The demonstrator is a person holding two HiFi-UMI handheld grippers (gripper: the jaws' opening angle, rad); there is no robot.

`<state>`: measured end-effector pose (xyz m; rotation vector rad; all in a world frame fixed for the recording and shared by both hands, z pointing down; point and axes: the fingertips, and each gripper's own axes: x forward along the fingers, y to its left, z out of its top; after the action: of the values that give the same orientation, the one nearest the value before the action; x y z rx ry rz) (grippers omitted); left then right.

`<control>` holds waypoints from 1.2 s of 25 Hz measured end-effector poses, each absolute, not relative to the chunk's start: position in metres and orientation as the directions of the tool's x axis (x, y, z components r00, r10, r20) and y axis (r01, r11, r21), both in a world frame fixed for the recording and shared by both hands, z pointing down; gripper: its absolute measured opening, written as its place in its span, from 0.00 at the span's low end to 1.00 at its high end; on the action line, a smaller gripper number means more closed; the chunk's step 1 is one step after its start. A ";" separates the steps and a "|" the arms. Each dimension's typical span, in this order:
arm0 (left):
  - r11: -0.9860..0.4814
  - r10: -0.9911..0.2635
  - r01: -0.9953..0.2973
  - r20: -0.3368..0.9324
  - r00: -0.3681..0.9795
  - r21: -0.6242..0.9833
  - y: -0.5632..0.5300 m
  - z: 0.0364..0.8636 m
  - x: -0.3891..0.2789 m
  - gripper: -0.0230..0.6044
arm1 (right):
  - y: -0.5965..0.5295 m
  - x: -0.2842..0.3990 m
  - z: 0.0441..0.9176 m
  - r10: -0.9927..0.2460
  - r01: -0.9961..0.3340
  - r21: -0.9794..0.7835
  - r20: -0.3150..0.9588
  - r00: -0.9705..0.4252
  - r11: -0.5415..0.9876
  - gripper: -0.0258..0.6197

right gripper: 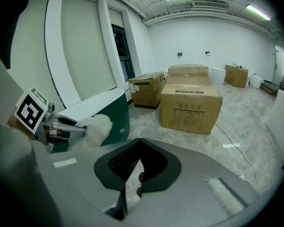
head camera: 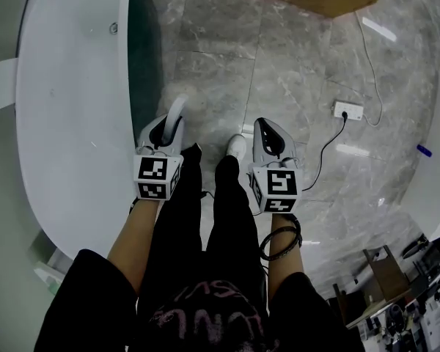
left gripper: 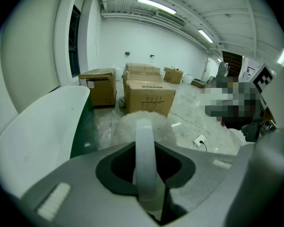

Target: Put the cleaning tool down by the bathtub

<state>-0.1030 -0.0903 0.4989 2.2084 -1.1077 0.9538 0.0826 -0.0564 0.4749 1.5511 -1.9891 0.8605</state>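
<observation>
The left gripper (head camera: 167,127) is clamping the white handle of the one cleaning tool (left gripper: 145,150), which is running up between its jaws. The tool's fluffy head (right gripper: 97,126) is sticking out beyond the jaw tips, hanging over the floor just beside the bathtub (head camera: 73,108) and its dark green outer wall. The right gripper (head camera: 273,136) is hovering farther from the bathtub, its jaws drawn together on nothing. Past the bathtub's far end, four cardboard boxes (right gripper: 191,106) are sitting on the floor. One power strip (head camera: 348,110) is lying well apart from the bathtub.
</observation>
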 end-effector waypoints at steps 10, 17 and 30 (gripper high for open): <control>-0.530 -0.473 -0.839 0.779 0.411 0.121 -0.088 0.556 -0.105 0.18 | -0.049 0.079 0.532 -0.635 -0.965 -0.213 0.727 -0.263 0.155 0.08; -0.491 -0.474 -0.862 0.791 0.387 0.128 -0.088 0.599 -0.100 0.18 | -0.047 0.083 0.572 -0.613 -0.961 -0.226 0.740 -0.277 0.160 0.08; -0.491 -0.442 -0.862 0.817 0.371 0.125 -0.076 0.664 -0.093 0.18 | -0.024 0.085 0.641 -0.561 -0.956 -0.254 0.774 -0.294 0.149 0.08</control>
<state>-0.0927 -0.0762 0.6644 2.0863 -1.1223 0.9998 0.0855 -0.0242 0.6413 1.4419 -1.9234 1.0166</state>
